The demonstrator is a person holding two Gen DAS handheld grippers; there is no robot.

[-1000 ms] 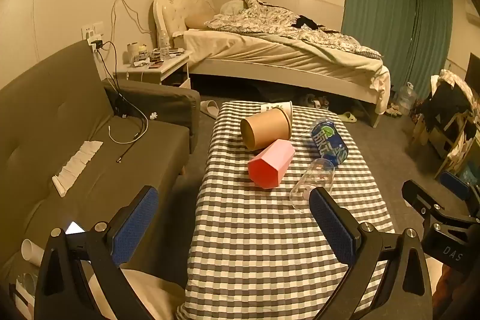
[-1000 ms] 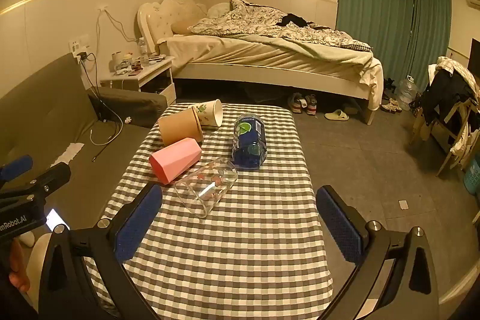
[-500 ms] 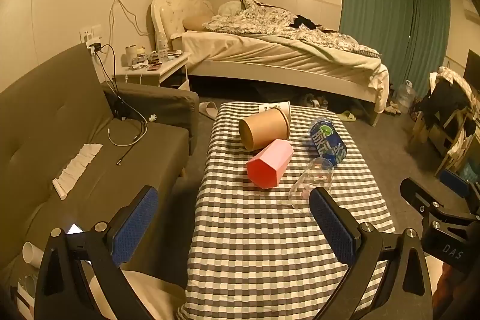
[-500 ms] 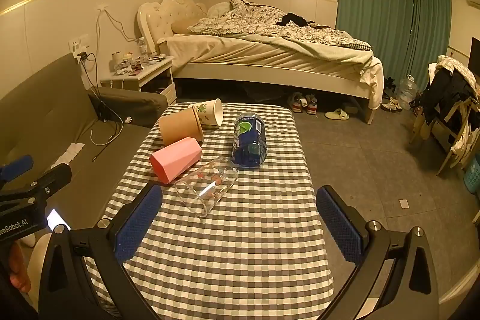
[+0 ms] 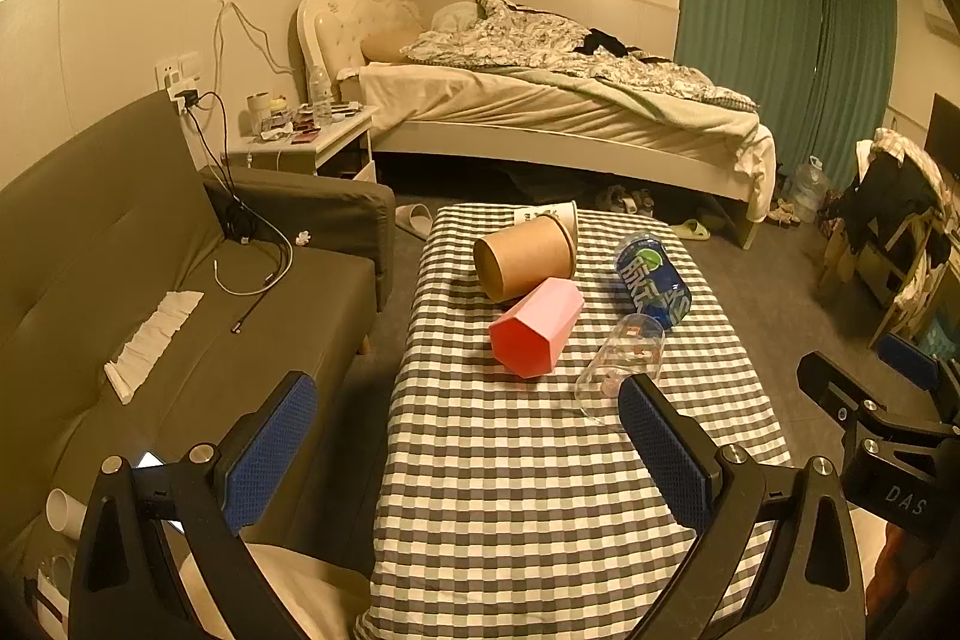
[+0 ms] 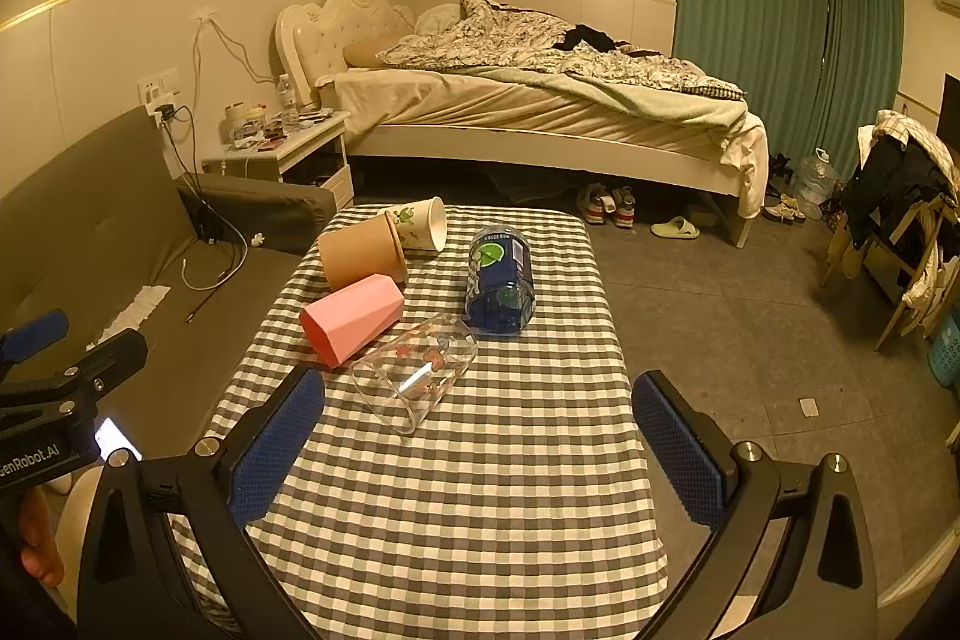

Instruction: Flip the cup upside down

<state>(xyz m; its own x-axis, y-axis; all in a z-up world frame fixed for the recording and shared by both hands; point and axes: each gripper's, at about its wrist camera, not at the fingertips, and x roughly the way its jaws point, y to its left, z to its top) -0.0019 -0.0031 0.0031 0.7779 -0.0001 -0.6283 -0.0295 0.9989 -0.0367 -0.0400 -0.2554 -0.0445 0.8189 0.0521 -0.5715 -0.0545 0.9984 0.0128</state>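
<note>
Right wrist view: the right gripper is hovering low over the near end of the checked bench, its jaws spread wide and holding nothing. Just past its blue pads, at 11 o'clock, a clear glass cup is lying on its side, mouth toward the camera. Touching or nearly touching it at 10 o'clock, a pink faceted cup is also lying on its side. A blue tumbler is lying at 12 o'clock, open end facing the camera. Farther back, a brown paper cup and a white printed paper cup are lying together near the far edge of the bench. At 9 o'clock, the left gripper is hanging beside the bench over a grey sofa. An unmade bed and green curtains are filling the far side of the room.

Left wrist view: the left gripper is sitting with jaws spread and empty, the clear glass cup lying just beyond its right-hand pad, the pink faceted cup at 12 o'clock.
</note>
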